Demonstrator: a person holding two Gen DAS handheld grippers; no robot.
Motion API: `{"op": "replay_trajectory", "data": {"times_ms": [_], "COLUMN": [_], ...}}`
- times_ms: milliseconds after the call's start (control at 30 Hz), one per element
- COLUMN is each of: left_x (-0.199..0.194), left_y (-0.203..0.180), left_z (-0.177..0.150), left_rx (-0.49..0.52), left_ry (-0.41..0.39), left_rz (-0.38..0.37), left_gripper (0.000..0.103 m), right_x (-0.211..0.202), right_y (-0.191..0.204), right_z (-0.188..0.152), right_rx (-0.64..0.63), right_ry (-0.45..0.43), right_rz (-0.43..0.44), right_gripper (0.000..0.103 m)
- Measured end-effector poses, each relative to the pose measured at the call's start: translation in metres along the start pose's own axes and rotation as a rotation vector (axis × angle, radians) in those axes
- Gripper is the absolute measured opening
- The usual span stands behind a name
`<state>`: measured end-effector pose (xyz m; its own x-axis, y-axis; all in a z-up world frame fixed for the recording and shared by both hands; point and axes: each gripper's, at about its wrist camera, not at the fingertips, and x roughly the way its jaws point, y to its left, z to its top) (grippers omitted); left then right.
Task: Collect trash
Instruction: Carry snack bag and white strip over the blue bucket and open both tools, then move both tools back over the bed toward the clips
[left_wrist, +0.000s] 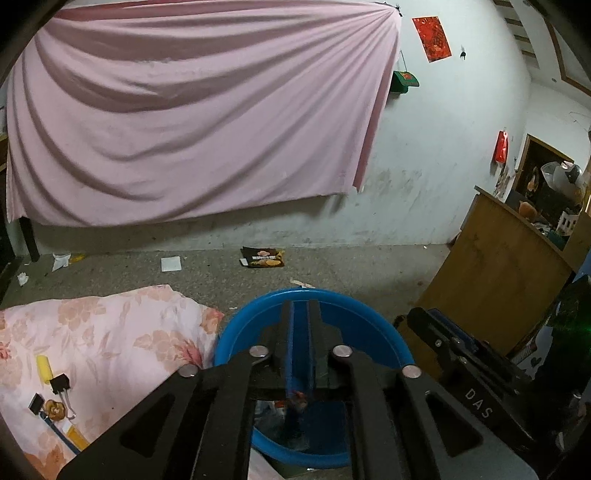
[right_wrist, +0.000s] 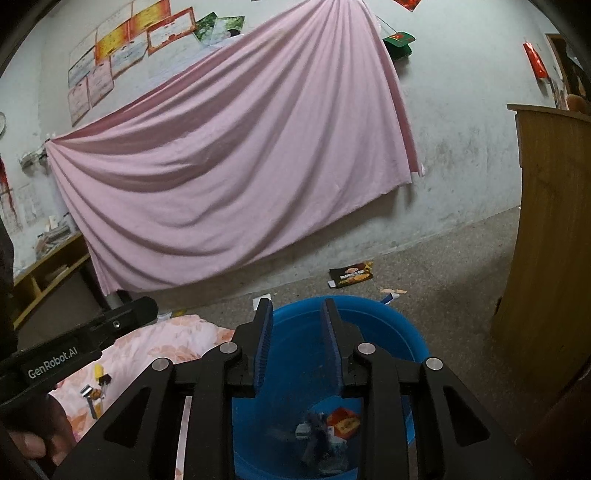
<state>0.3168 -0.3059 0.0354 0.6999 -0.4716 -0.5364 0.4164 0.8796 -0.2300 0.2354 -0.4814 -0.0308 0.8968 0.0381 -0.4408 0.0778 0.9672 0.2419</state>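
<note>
Black linkage arms fill the bottom of both views, and past them each claw hangs over the blue basin (right_wrist: 376, 325); the left claw (left_wrist: 300, 314) has its jaws drawn nearly together with only a thin slit between the blue pads and nothing visibly held, while the right claw (right_wrist: 297, 314) stands with its jaws clearly apart and empty. Directly below the right claw, on the basin floor, lies the collected trash (right_wrist: 328, 432): a red and orange wrapper, some crumpled bits, a dark scrap; it looks loose and settled. Ahead of both claws, beyond the far rim of the basin, more litter waits on the speckled floor; a dark snack packet (left_wrist: 263, 257) lies flat near the foot of the wall, a white paper square (left_wrist: 171, 264) sits to its left, and a small pale scrap (right_wrist: 393, 292) rests just past the rim. To the left of the claws a floral quilt (left_wrist: 110, 332) carries a few binder clips (left_wrist: 60, 384) and a yellow piece; whether those count as trash I cannot tell.

The snack packet is probably light, thin and crinkly, likely slick on its printed face; lying flat, it offers little to pinch from above, so a raised edge or corner seems the best place to take hold. The paper square should be lighter still and limp; it may slide on the floor before the jaws catch it, so an edge approach at a shallow angle seems wise.
</note>
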Motion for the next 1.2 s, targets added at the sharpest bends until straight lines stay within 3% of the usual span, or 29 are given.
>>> {"op": "replay_trajectory", "data": {"times_ms": [67, 200, 300, 367, 400, 433, 467, 567, 633, 867, 1200], "left_x": [-0.004, -0.021, -0.044, -0.066, -0.077, -0.086, -0.097, -0.128, -0.15, -0.204, -0.225], "left_y": [0.002, 0.011, 0.022, 0.033, 0.04, 0.046, 0.053, 0.071, 0.083, 0.114, 0.148], "left_z": [0.001, 0.004, 0.004, 0.002, 0.001, 0.0, -0.002, -0.011, -0.019, -0.046, -0.067], "left_rx": [-0.008, -0.017, -0.008, -0.011, -0.016, -0.018, -0.017, -0.017, -0.022, -0.019, 0.061], "left_ry": [-0.007, -0.041, -0.099, -0.156, -0.182, -0.204, -0.227, -0.305, -0.361, -0.502, -0.487], "left_rz": [0.002, 0.017, 0.064, 0.093, 0.109, 0.124, 0.141, 0.203, 0.239, 0.349, 0.505], "left_gripper": [0.022, 0.024, 0.042, 0.052, 0.055, 0.06, 0.069, 0.095, 0.099, 0.101, 0.101], "right_x": [-0.001, -0.006, -0.017, -0.027, -0.032, -0.037, -0.042, -0.053, -0.055, -0.056, -0.054], "right_y": [0.0, 0.011, 0.024, 0.035, 0.041, 0.048, 0.054, 0.071, 0.083, 0.114, 0.146], "right_z": [0.001, 0.005, 0.01, 0.013, 0.015, 0.016, 0.016, 0.014, 0.013, 0.006, -0.012], "right_rx": [-0.002, -0.03, -0.053, -0.073, -0.081, -0.092, -0.103, -0.124, -0.136, -0.13, -0.213], "right_ry": [-0.007, -0.048, -0.12, -0.175, -0.203, -0.235, -0.263, -0.323, -0.335, -0.376, -0.378], "right_rz": [0.003, 0.018, 0.046, 0.06, 0.067, 0.075, 0.081, 0.122, 0.166, 0.3, 0.344], "right_gripper": [0.029, 0.034, 0.049, 0.051, 0.059, 0.075, 0.082, 0.092, 0.102, 0.103, 0.103]}}
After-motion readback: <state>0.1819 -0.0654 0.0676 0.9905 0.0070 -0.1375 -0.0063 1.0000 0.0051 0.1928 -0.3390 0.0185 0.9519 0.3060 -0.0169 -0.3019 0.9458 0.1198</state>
